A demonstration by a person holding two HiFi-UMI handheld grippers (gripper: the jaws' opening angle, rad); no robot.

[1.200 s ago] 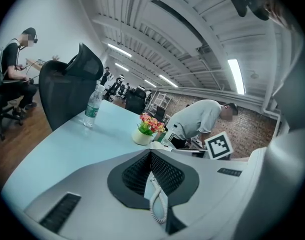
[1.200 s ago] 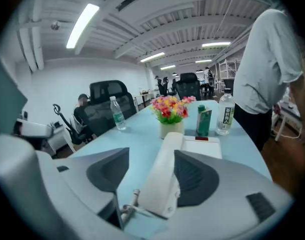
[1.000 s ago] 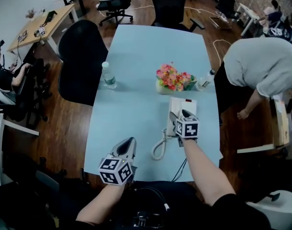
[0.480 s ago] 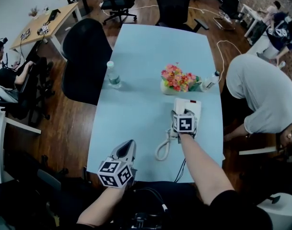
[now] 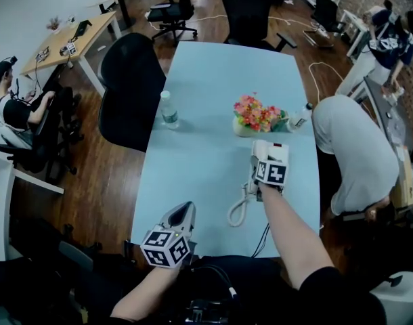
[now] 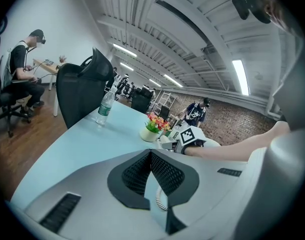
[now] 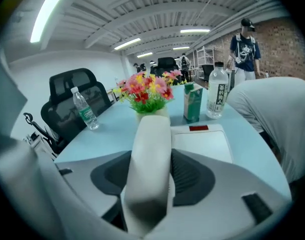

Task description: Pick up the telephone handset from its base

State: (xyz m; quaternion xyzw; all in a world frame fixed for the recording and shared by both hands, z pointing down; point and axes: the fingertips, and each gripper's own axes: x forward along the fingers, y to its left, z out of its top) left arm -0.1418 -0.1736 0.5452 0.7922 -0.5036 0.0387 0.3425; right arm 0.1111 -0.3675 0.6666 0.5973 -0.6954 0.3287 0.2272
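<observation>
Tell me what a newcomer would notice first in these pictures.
First the right gripper, at the blue table's near right: its jaws have just been closing on the white telephone handset between them, at its base. Next, the bright flower pot just beyond the base; the left gripper, shut and empty, hangs over the near edge.

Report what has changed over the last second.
The right tool has just been closing its jaws on the handset, whose sides the pads now press. Otherwise as before: the handset still lies on the base, the left tool stays shut and empty over the near edge of the table, the flowers have not moved.
</observation>
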